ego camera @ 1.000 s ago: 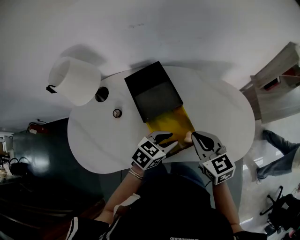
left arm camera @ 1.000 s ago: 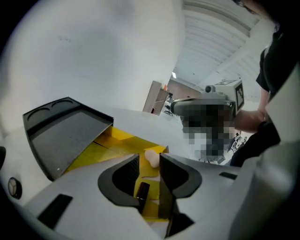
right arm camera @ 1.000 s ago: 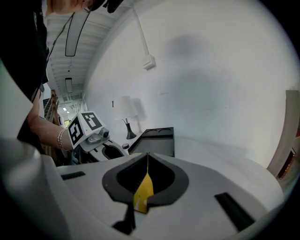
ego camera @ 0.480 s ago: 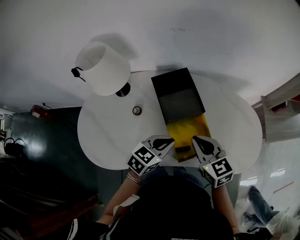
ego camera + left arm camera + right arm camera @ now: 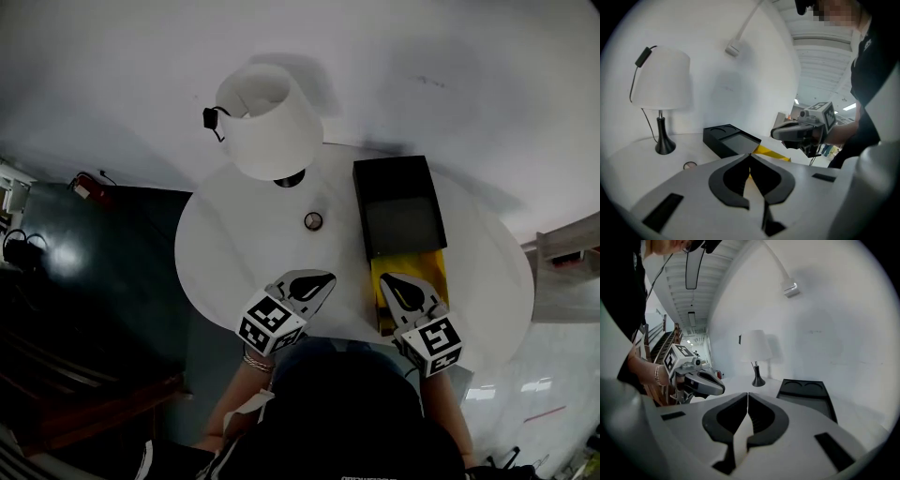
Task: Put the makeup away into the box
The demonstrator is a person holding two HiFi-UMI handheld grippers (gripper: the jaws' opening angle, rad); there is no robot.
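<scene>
White wall, round white table, white-shaded lamp.

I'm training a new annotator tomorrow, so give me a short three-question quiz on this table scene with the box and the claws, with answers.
1. True or false: the right claw is shut with nothing between its jaws.
2. The small round item lies: A) inside the black box; B) on the bare white table near the lamp; C) in the right claw.
3. Fill in: the section sticking out of the black box toward the person is ____ in colour.
Key: 1 true. 2 B. 3 yellow.
</scene>
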